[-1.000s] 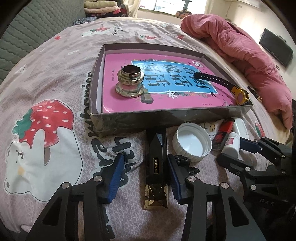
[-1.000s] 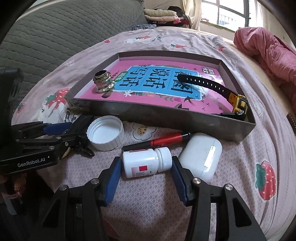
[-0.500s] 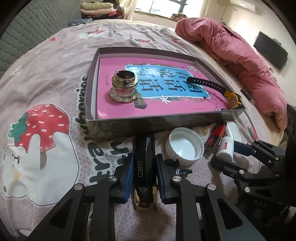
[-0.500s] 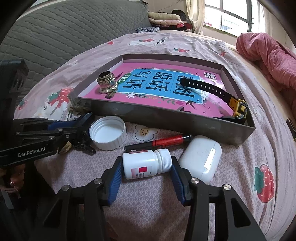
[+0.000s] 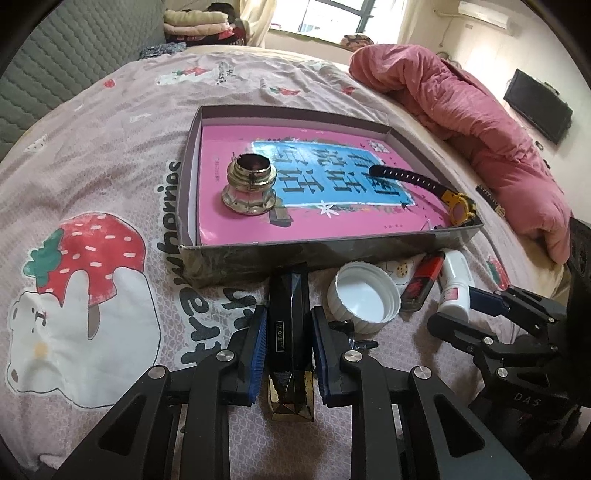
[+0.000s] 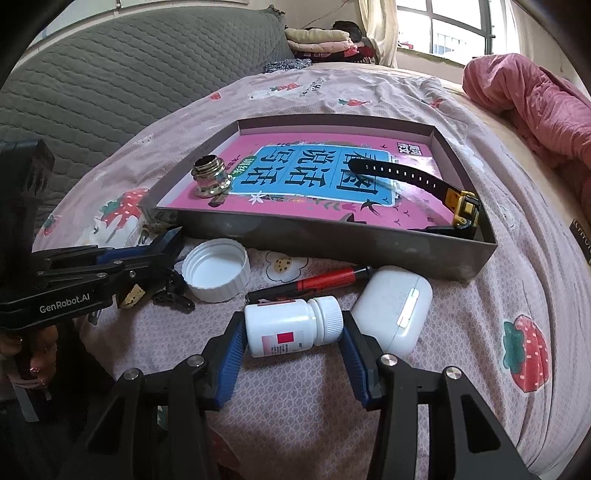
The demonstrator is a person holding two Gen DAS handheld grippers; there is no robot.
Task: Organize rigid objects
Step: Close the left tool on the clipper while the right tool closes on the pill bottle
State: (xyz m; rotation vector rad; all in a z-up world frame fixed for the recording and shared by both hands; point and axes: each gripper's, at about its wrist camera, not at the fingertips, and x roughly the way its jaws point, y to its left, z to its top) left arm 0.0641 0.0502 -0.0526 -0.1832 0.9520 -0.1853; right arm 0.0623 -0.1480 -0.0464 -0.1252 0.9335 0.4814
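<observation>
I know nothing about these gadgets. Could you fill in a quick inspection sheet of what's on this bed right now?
Surface: bed sheet with a strawberry print.
Job's things: grey tray holding a pink book, a metal fitting and a black-strapped watch. In front of it lie a black and gold case, a white pill bottle, a white lid, a red pen and a white earbud case.
Clutter: small black clip beside the lid.
Grippers: left gripper clamped on the black and gold case; right gripper pressed against both ends of the pill bottle.
Cables: nothing seen.
Surroundings: pink quilt, grey headboard, window.
</observation>
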